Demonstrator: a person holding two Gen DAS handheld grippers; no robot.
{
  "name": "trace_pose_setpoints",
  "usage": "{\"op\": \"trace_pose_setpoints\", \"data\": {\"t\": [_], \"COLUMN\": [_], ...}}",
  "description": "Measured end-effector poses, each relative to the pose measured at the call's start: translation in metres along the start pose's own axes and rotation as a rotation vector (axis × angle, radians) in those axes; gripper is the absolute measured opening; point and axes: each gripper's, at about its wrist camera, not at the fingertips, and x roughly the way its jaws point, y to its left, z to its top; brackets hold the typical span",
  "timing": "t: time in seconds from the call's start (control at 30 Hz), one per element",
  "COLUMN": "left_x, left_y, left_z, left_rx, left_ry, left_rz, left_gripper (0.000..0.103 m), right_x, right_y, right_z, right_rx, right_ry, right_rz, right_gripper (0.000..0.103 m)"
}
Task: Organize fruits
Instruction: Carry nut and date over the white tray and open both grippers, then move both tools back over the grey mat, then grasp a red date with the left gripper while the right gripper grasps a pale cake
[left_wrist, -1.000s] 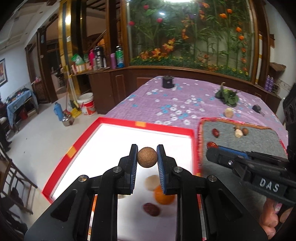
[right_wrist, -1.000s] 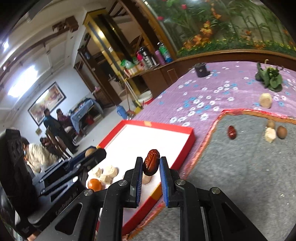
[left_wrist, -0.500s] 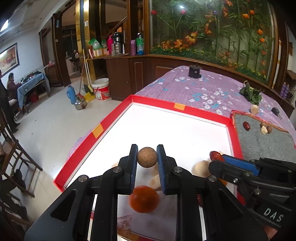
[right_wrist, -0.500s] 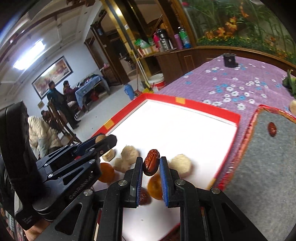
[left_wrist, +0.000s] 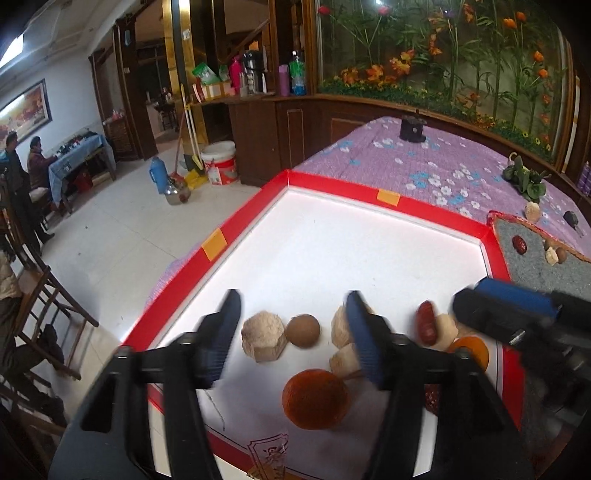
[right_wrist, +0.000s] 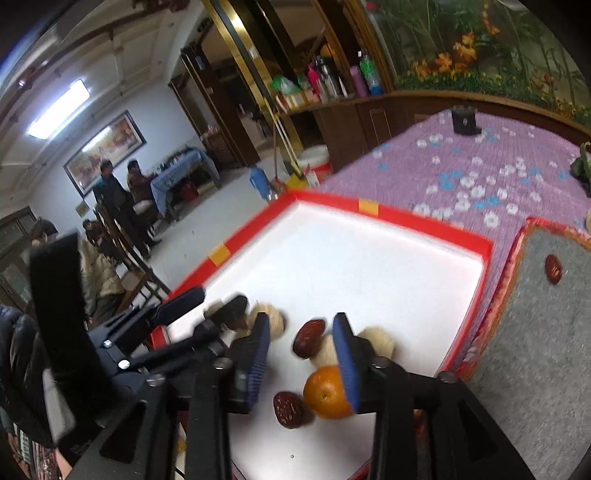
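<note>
My left gripper (left_wrist: 291, 336) is open over the near end of the red-rimmed white tray (left_wrist: 332, 188). The brown round fruit (left_wrist: 303, 330) lies loose between its fingers beside a pale chunk (left_wrist: 263, 340); an orange (left_wrist: 314, 398) lies nearer. My right gripper (right_wrist: 301, 354) is open over the same tray (right_wrist: 406, 218). The red date (right_wrist: 308, 338) sits loose between its fingers on pale pieces, with an orange (right_wrist: 325, 392) and another date (right_wrist: 289, 409) below. In the left wrist view the right gripper's fingers (left_wrist: 509, 297) show at right beside that date (left_wrist: 426, 325).
A grey mat (left_wrist: 535, 266) right of the tray holds a date (left_wrist: 519, 244) and small nuts (left_wrist: 554, 254). The purple flowered cloth (left_wrist: 424, 162) carries a dark cup (left_wrist: 412, 128) and a green plant (left_wrist: 526, 179). The table edge drops to the floor at left.
Both grippers have opened. The left one let go of the brown round fruit and the right one let go of the red date; both now lie in the tray.
</note>
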Motion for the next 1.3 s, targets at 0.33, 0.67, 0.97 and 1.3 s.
{"op": "trace_pose_setpoints", "data": {"t": [0.33, 0.67, 0.97, 1.3], "left_x": [-0.011, -0.026, -0.04, -0.01], "left_y": [-0.032, -0.091, -0.133, -0.223], "left_z": [0.009, 0.01, 0.014, 0.043], "left_rx": [0.08, 0.2, 0.291, 0.384], "left_ry": [-0.031, -0.04, -0.027, 0.049], "left_rz": [-0.03, -0.136, -0.202, -0.292], "left_gripper": [0.062, 0.062, 0.062, 0.062], "right_x": [-0.043, -0.083, -0.063, -0.121], "right_y": [-0.106, -0.222, -0.239, -0.276], "right_z": [0.004, 0.004, 0.01, 0.008], "right_rx": [0.132, 0.332, 0.313, 0.496], "right_ry": [-0.071, -0.044, -0.028, -0.162], "right_rz": [-0.245, -0.424, -0.51, -0.183], "right_gripper": [0.042, 0.043, 0.023, 0.023]}}
